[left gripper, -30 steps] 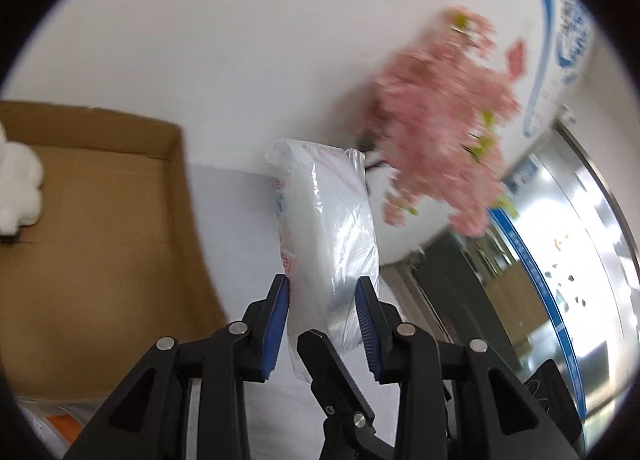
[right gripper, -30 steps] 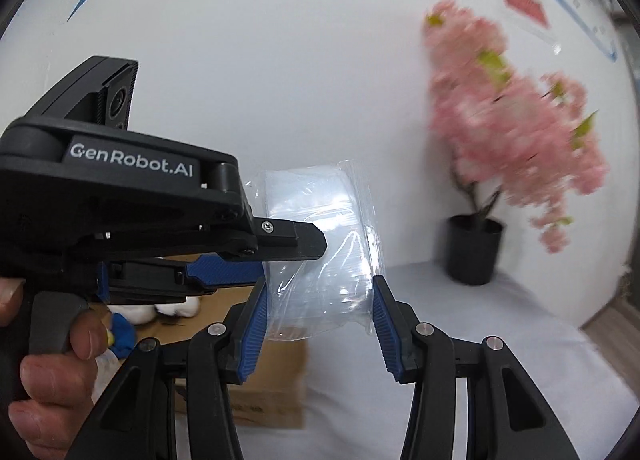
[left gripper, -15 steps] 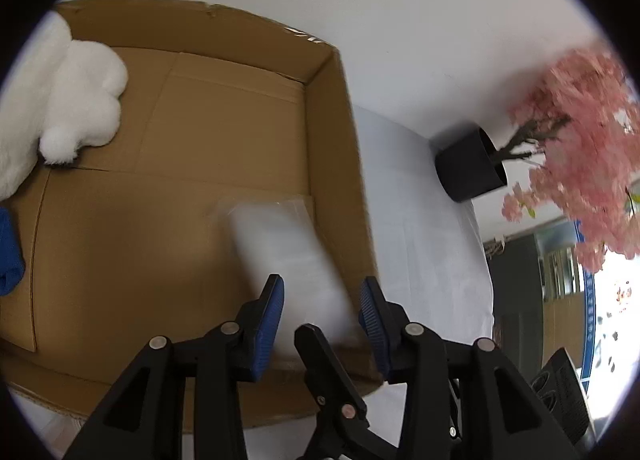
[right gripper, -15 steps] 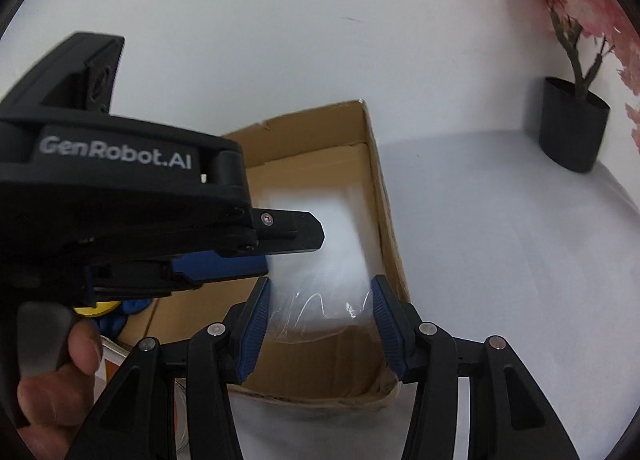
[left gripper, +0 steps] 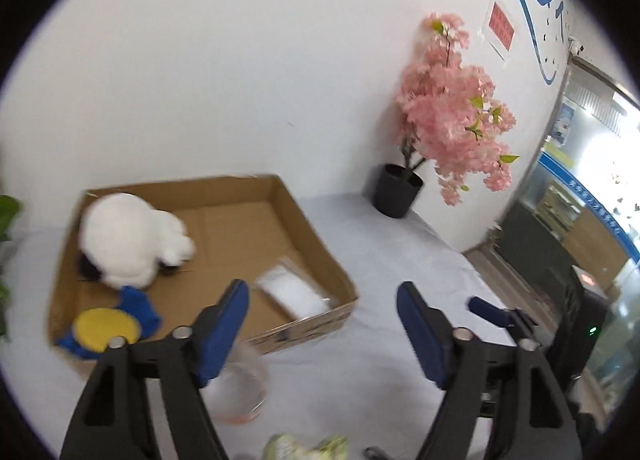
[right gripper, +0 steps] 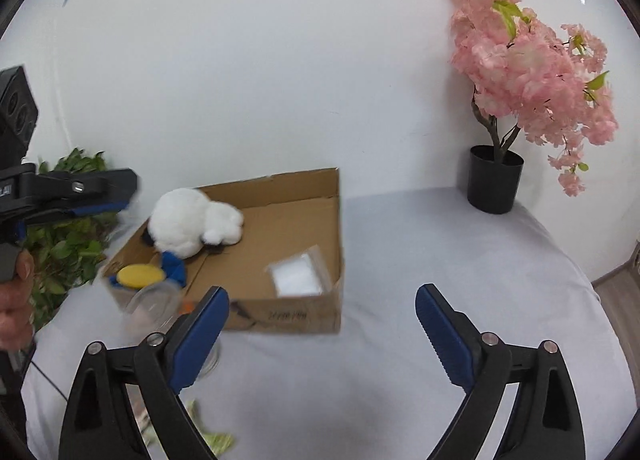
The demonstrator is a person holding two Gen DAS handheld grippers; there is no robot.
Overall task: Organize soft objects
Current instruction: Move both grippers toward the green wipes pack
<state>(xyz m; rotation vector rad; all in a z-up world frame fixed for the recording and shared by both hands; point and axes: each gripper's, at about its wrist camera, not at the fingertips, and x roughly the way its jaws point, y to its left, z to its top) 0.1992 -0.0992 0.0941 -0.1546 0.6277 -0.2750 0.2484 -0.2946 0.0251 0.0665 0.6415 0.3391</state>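
An open cardboard box (left gripper: 320,256) (right gripper: 338,219) sits on the white-covered table. Inside lie a white plush toy (left gripper: 128,244) (right gripper: 192,225), a blue and yellow soft toy (left gripper: 108,326) (right gripper: 140,275) and a clear plastic bag of white stuff (left gripper: 290,292) (right gripper: 298,276) in the near right corner. My left gripper (left gripper: 322,306) is open and empty, above the table in front of the box; it also shows at the left edge of the right wrist view (right gripper: 80,195). My right gripper (right gripper: 322,312) is open and empty, in front of the box.
A clear plastic container (left gripper: 244,388) (right gripper: 150,306) stands on the table before the box. A crumpled yellow-green wrapper (left gripper: 304,446) (right gripper: 212,438) lies near the front. A potted pink blossom tree (left gripper: 452,111) (right gripper: 528,71) stands at the back right; a green plant (right gripper: 68,219) at the left.
Both grippers opened and let go of the clear bag, which now lies in the box's near right corner. Both grippers pulled back from the box and rose.
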